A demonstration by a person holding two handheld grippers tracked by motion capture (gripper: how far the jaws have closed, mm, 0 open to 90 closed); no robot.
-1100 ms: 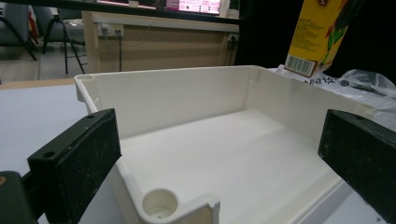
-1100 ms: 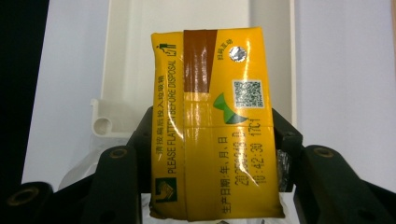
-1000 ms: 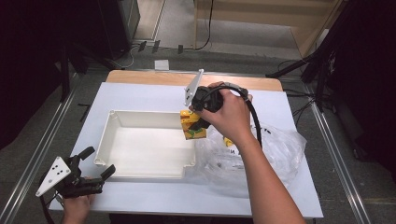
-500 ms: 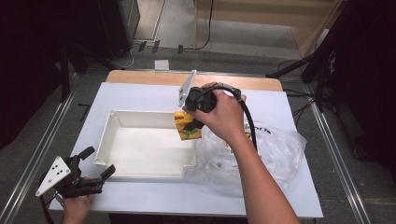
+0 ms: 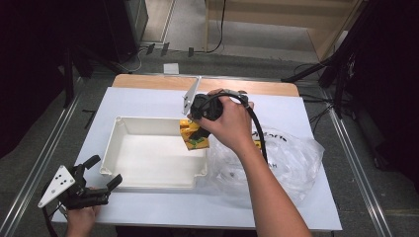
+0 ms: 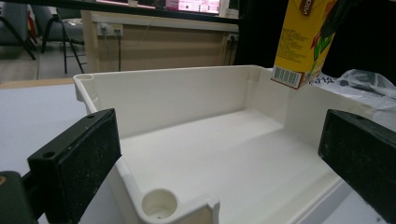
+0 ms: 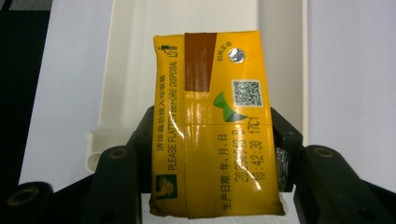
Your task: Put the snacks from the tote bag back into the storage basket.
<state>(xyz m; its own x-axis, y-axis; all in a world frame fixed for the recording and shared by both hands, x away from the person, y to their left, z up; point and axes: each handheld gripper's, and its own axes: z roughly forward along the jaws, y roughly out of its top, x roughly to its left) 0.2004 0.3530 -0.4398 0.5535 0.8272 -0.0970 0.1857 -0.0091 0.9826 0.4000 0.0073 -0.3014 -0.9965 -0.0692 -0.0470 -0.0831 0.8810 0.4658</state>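
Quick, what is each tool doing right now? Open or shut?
Left tool: open, holding nothing, by the near corner of the white tray.
Right tool: shut on the yellow drink carton, held over the tray's right edge.

The tray (image 5: 153,165) lies on the table (image 5: 296,106), the plastic bag (image 5: 291,163) just right of it, and the drink carton (image 5: 194,137) above the tray's right wall.

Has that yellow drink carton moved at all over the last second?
Yes. The yellow drink carton, held in the right tool, has shifted slightly leftward over the white tray's right wall.
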